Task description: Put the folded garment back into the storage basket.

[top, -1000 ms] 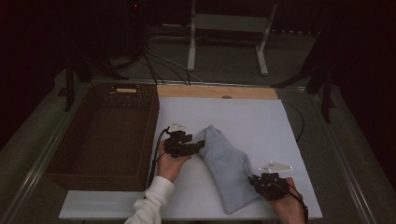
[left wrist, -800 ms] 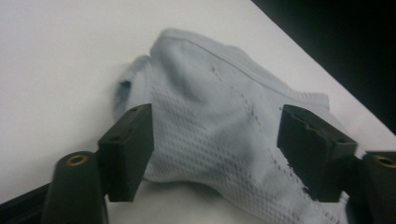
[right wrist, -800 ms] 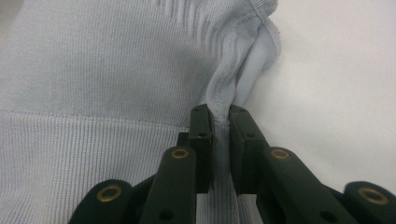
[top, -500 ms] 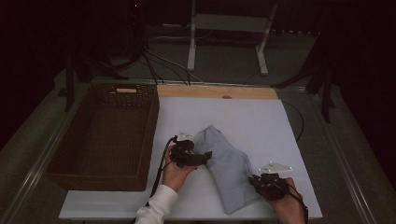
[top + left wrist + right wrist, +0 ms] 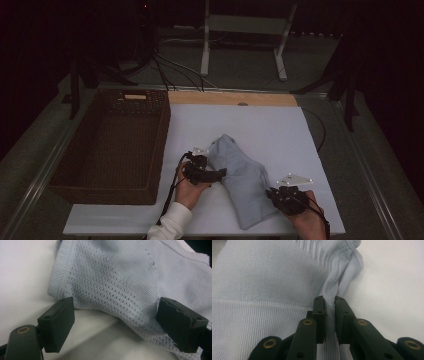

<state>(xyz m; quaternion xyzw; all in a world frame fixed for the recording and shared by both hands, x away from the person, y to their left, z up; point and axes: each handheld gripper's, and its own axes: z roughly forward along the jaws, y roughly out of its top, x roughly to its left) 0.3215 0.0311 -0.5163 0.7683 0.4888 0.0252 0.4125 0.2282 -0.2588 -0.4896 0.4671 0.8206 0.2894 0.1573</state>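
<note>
Hand-held gripper on my left (image 5: 216,173) reaches the one pale garment (image 5: 240,180) on the table (image 5: 280,130); a single wicker basket (image 5: 112,142) sits left. My left gripper view has its jaws just opened wide, astride the mesh edge (image 5: 112,297), gripping nothing. My right hand-held gripper (image 5: 330,306) stays clamped on a ribbed fold, probably anchoring it.
</note>
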